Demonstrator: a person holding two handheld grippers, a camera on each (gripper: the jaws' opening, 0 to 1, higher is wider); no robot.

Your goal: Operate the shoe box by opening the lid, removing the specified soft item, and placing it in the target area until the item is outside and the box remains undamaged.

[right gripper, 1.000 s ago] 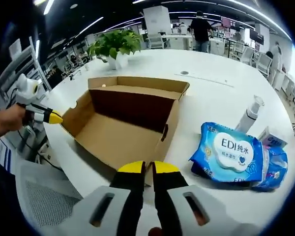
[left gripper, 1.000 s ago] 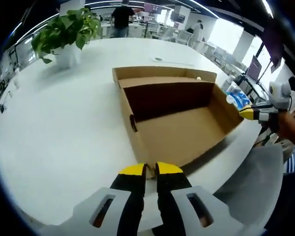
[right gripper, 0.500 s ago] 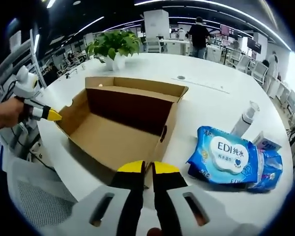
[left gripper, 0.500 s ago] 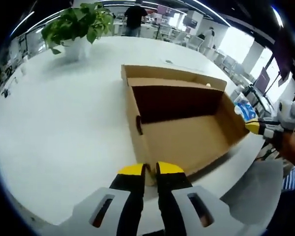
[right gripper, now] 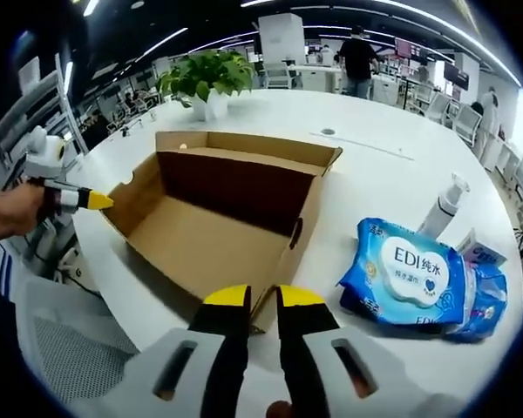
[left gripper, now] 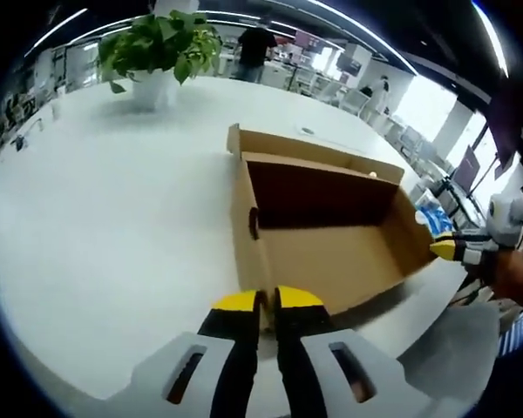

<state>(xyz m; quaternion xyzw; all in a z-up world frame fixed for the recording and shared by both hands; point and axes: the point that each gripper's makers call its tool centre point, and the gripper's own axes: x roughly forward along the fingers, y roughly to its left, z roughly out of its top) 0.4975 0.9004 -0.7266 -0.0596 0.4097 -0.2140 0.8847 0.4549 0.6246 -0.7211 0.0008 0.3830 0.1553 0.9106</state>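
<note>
The shoe box [right gripper: 229, 213] lies open in the frame centre, and the wipes pack [right gripper: 407, 274] lies outside on the tabletop [right gripper: 375, 178], lower right. The left gripper [left gripper: 268, 300] pinches the box's near corner with closed jaws, while the right gripper [right gripper: 261, 298] has its jaws slightly apart at the opposite corner. I think uneven pulling could tear or bend the thin cardboard wall

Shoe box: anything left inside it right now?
The shoe box looks empty: bare cardboard floor and dark far wall in both views. The near wall hides the strip of floor just behind it. The blue wipes pack lies outside, on the table.

The blue wet-wipe pack [left gripper: 433, 212] is mostly hidden behind the brown cardboard shoe box [left gripper: 331, 228]; its print cannot be read there.
</note>
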